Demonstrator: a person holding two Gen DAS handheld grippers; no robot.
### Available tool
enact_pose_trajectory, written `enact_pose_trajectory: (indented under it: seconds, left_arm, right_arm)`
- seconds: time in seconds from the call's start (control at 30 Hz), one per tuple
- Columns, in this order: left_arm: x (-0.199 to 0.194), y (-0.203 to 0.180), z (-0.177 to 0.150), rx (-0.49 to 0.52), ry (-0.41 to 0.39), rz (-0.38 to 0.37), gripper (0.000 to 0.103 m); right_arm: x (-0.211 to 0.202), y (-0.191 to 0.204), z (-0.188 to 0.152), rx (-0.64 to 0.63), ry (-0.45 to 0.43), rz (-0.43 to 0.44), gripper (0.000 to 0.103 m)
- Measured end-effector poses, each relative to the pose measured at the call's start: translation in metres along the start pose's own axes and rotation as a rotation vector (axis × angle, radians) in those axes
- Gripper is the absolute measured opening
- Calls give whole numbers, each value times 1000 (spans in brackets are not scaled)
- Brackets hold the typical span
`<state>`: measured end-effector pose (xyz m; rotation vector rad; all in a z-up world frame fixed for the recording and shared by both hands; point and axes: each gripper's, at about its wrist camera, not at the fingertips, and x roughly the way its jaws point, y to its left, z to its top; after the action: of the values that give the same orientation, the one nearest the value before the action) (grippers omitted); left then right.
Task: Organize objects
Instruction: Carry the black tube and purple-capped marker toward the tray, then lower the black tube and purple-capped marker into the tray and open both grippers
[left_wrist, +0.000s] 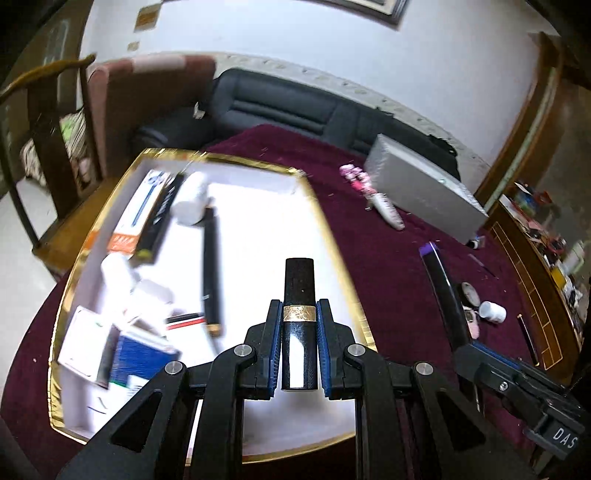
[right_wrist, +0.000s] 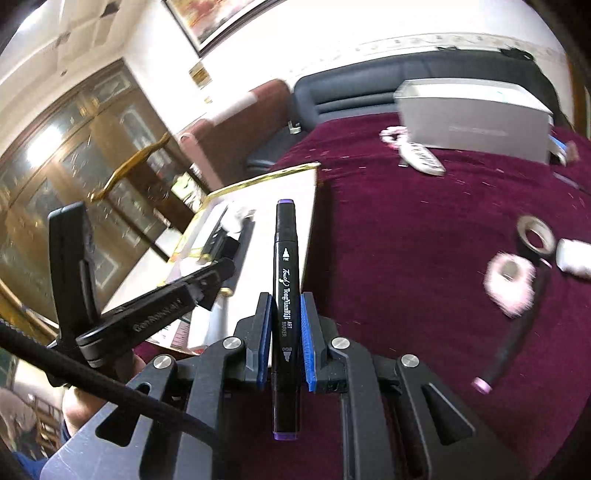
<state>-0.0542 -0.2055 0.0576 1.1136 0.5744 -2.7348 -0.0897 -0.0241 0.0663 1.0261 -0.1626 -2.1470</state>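
Note:
My left gripper (left_wrist: 298, 314) is shut on a black tube with a gold band (left_wrist: 299, 295) and holds it above the white gold-rimmed tray (left_wrist: 332, 236). The tray holds a black pen (left_wrist: 210, 266), boxes and white bottles. My right gripper (right_wrist: 284, 306) is shut on a black art marker with purple ends (right_wrist: 285, 258), over the maroon tablecloth (right_wrist: 406, 258) just right of the tray (right_wrist: 273, 177). The right gripper and its marker also show in the left wrist view (left_wrist: 443, 291). The left gripper shows at the left of the right wrist view (right_wrist: 221, 269).
On the cloth lie a grey box (left_wrist: 424, 184), a white remote (left_wrist: 388, 210), a pink item (left_wrist: 354, 175), tape rolls (right_wrist: 535, 234), a pink roll (right_wrist: 511, 280), a small white bottle (left_wrist: 493, 312) and a dark pen (right_wrist: 517, 332). A dark sofa (left_wrist: 295, 107) stands behind the table.

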Motion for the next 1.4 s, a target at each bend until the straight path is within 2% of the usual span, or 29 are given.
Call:
enact_pose_trajectory:
  seconds: [0.17,0.33,0.53,0.77,1.4]
  left_arm:
    - [11,21,-8,-43,51,0,14]
    - [15,14,-16,-8,72,8,14]
    - [14,9,-31,32,104,19,14]
    - [12,3,-34,59,92,52,14]
    - [12,-1,-35,68,118,36,14]
  right_arm:
    - [46,16,9,-24,67,1,13]
    - [77,24,12,-35,113,-19,13]
    - [105,13,15,-25,173,-39,13]
    - [112,16,9,-42,197,-64,13]
    - [141,36,19,-150,338,-174,13]
